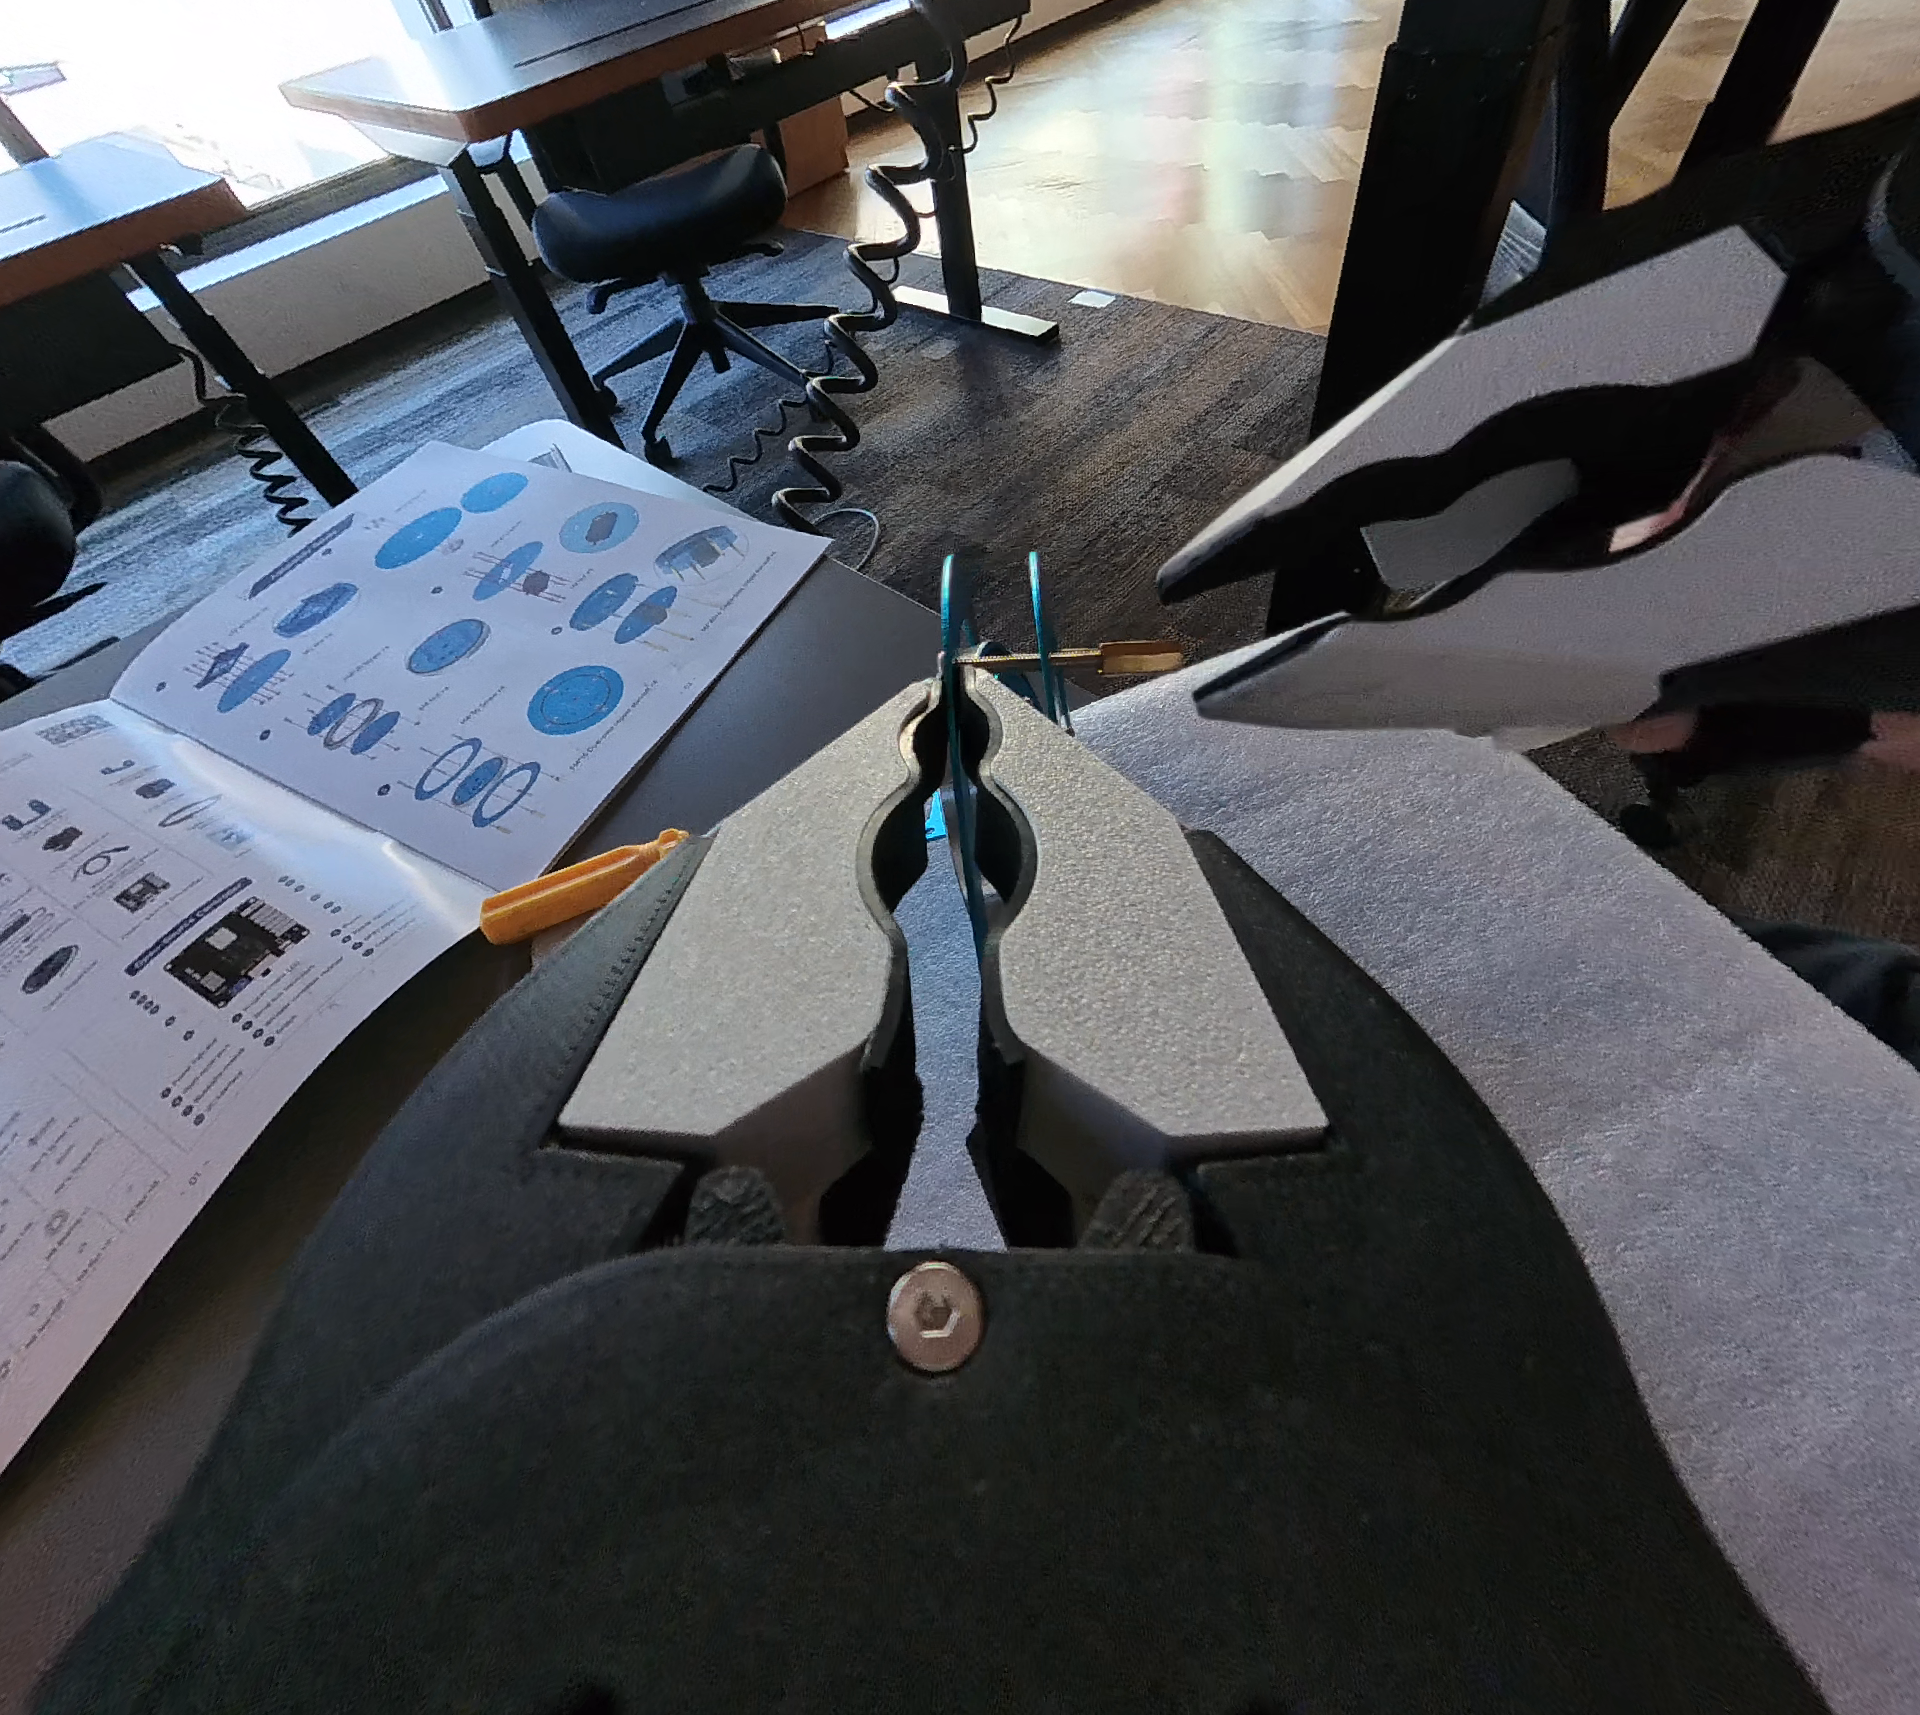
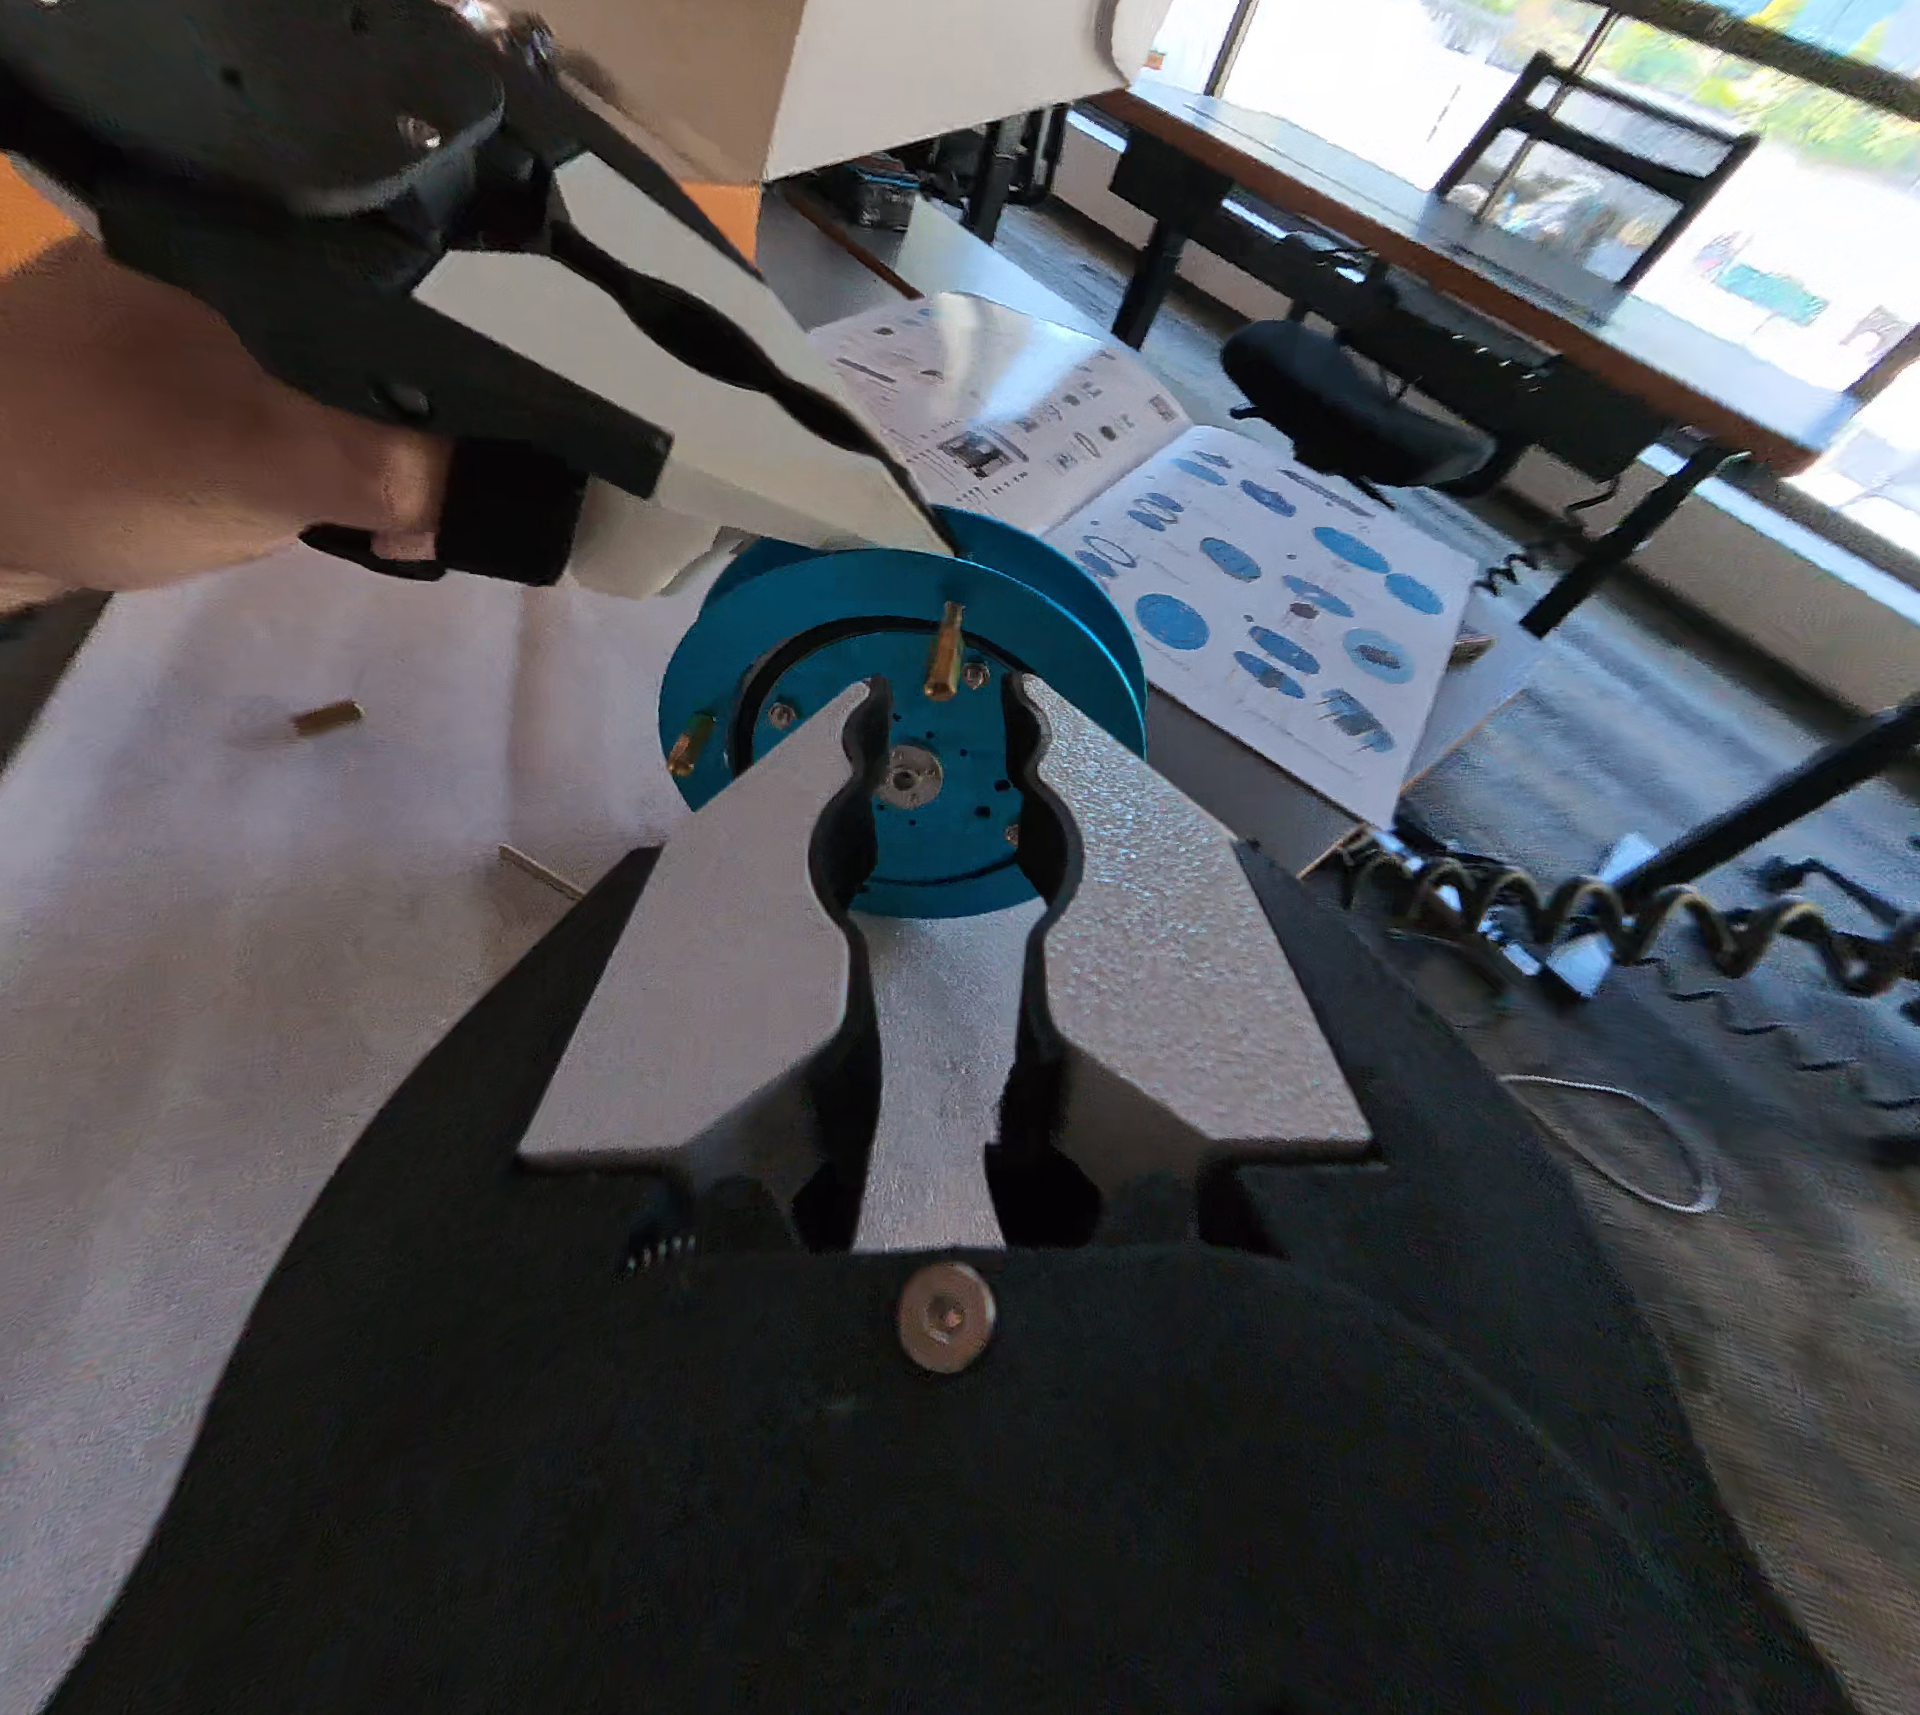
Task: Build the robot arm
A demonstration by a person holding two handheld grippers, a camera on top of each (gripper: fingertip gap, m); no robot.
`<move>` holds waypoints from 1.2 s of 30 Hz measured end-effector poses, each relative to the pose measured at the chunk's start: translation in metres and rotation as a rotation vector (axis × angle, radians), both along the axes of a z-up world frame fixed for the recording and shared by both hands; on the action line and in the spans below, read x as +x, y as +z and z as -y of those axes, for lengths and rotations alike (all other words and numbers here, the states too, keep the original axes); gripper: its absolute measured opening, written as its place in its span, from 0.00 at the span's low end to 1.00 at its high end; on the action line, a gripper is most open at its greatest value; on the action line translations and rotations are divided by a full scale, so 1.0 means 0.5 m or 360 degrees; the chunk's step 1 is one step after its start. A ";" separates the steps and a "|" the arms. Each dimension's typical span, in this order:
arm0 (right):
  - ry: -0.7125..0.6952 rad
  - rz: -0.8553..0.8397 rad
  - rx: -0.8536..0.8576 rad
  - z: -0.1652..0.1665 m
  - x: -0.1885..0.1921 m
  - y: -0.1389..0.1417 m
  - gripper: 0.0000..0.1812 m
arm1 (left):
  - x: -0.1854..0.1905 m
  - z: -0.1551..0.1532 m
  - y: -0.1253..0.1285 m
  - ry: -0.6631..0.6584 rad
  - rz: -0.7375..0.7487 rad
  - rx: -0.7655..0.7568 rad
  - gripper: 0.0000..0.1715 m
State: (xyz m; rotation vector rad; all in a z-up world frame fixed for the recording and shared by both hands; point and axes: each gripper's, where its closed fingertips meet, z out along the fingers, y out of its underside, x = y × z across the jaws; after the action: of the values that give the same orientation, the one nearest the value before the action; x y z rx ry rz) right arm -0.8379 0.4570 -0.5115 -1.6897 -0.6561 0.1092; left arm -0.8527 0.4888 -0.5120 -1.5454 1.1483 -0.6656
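My left gripper (image 1: 954,678) is clamped tight on the rim of a blue metal wheel (image 2: 904,730), holding it up on edge over the white foam sheet (image 2: 312,834). My right gripper (image 2: 940,694) hangs just in front of the wheel's face with its jaws partly apart and nothing in them, closest to a brass standoff (image 2: 948,655) sticking out of the hub. A loose standoff (image 2: 327,717) lies on the foam. The open manual (image 1: 416,678) and an orange screwdriver (image 1: 582,884) sit off to the left.
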 end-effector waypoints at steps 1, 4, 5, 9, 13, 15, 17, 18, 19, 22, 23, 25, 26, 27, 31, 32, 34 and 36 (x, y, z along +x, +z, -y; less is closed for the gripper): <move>-0.0026 0.0033 0.0026 -0.002 -0.002 -0.001 0.10 | 0.000 0.000 0.000 0.0008 -0.0003 0.0004 0.00; -0.0063 0.0012 0.0036 -0.008 -0.007 -0.003 0.03 | 0.000 0.001 0.000 0.0025 -0.0003 0.0004 0.00; -0.0071 -0.0015 0.0025 -0.011 -0.006 -0.004 0.03 | 0.000 0.001 0.000 0.0031 0.0000 0.0001 0.00; -0.0072 -0.0204 -0.0049 -0.016 -0.005 -0.004 0.03 | -0.001 -0.001 0.000 0.0048 -0.0001 0.0005 0.00; 0.0024 -0.0940 -0.0356 -0.015 -0.010 -0.003 0.02 | -0.002 -0.003 0.000 0.0058 -0.0004 0.0009 0.00; 0.0127 -0.1513 -0.0625 -0.015 -0.009 -0.003 0.02 | -0.002 -0.002 0.000 0.0061 -0.0007 0.0023 0.00; 0.0244 -0.1972 -0.0847 -0.015 -0.005 -0.004 0.02 | 0.000 -0.001 0.000 0.0061 -0.0015 0.0038 0.00; 0.0304 -0.2080 -0.0898 -0.014 -0.004 -0.002 0.02 | 0.001 0.000 0.000 0.0058 -0.0017 0.0039 0.00; 0.0335 -0.2038 -0.0877 -0.011 -0.005 -0.003 0.03 | 0.001 0.001 0.000 0.0055 -0.0017 0.0040 0.00; 0.0256 -0.1521 -0.0546 -0.011 0.007 0.000 0.10 | -0.001 -0.002 0.000 0.0069 -0.0021 0.0036 0.00; 0.0193 -0.1269 -0.0412 -0.014 0.016 0.000 0.14 | -0.002 -0.003 0.000 0.0071 -0.0018 0.0029 0.00; 0.0110 -0.0732 -0.0135 -0.017 0.022 0.010 0.15 | -0.002 -0.004 0.000 0.0072 -0.0012 0.0017 0.00; 0.0076 -0.0489 0.0002 -0.018 0.021 0.018 0.15 | -0.002 -0.004 0.000 0.0072 -0.0012 0.0016 0.00; 0.0072 -0.0272 0.0114 -0.016 0.012 0.026 0.15 | -0.002 -0.004 0.000 0.0073 -0.0012 0.0016 0.00; 0.0031 0.0190 0.0177 -0.024 -0.012 0.005 0.07 | -0.002 -0.004 0.000 0.0074 -0.0012 0.0014 0.00; -0.0002 0.0182 0.0143 -0.028 -0.009 -0.001 0.04 | -0.002 -0.003 0.000 0.0074 -0.0012 0.0013 0.00; -0.0013 0.0042 0.0094 -0.026 -0.011 0.002 0.02 | -0.002 -0.003 0.000 0.0075 -0.0015 0.0017 0.00; -0.0008 -0.0205 -0.0009 -0.026 -0.011 0.000 0.02 | -0.002 -0.003 0.000 0.0075 -0.0015 0.0019 0.00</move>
State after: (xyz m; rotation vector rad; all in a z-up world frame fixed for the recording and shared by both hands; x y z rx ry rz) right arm -0.8435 0.4700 -0.5114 -1.6746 -0.5559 0.2146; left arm -0.8537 0.4904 -0.5119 -1.5622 1.1176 -0.6195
